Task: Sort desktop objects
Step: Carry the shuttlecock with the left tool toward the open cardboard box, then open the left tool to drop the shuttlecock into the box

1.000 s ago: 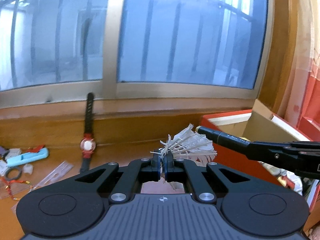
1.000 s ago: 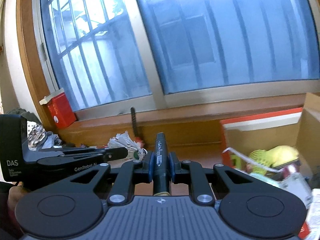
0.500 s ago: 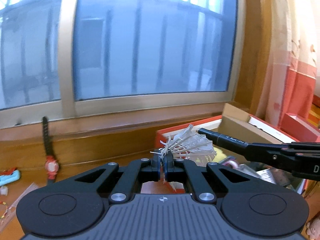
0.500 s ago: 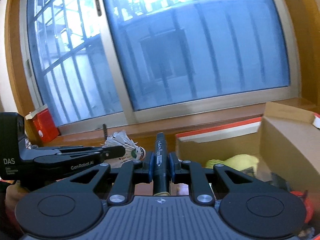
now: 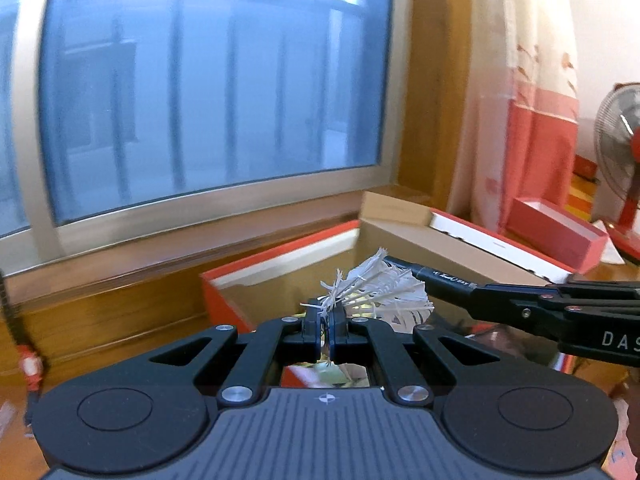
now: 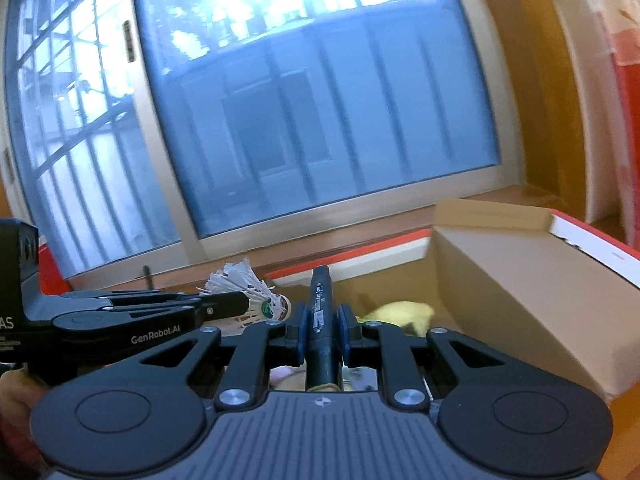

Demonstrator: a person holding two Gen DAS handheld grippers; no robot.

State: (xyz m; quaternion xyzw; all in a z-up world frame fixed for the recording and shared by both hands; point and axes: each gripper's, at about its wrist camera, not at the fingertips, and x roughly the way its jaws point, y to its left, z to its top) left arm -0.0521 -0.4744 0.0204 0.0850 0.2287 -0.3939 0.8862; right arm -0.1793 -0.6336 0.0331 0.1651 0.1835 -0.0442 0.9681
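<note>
My left gripper [image 5: 326, 322] is shut on a worn white feather shuttlecock [image 5: 380, 292], held over the open red cardboard box [image 5: 280, 256]. My right gripper [image 6: 323, 326] is shut on a black marker pen [image 6: 320, 312] that points forward over the same box [image 6: 352, 254]. In the left wrist view the marker [image 5: 436, 278] and right gripper come in from the right, just behind the feathers. In the right wrist view the shuttlecock [image 6: 256, 300] and left gripper [image 6: 224, 304] sit at the left of the marker.
The box has raised brown flaps [image 6: 520, 264] on the right and holds yellow items [image 6: 400, 312]. A wooden sill and large window [image 5: 200, 120] run behind it. A red wristwatch [image 5: 30, 364] lies at far left. A red box [image 5: 556, 228] and a fan [image 5: 620, 148] stand at right.
Both grippers have swung to the right with their objects. The box now lies straight ahead below them, and the watch and desk clutter have slid off to the left.
</note>
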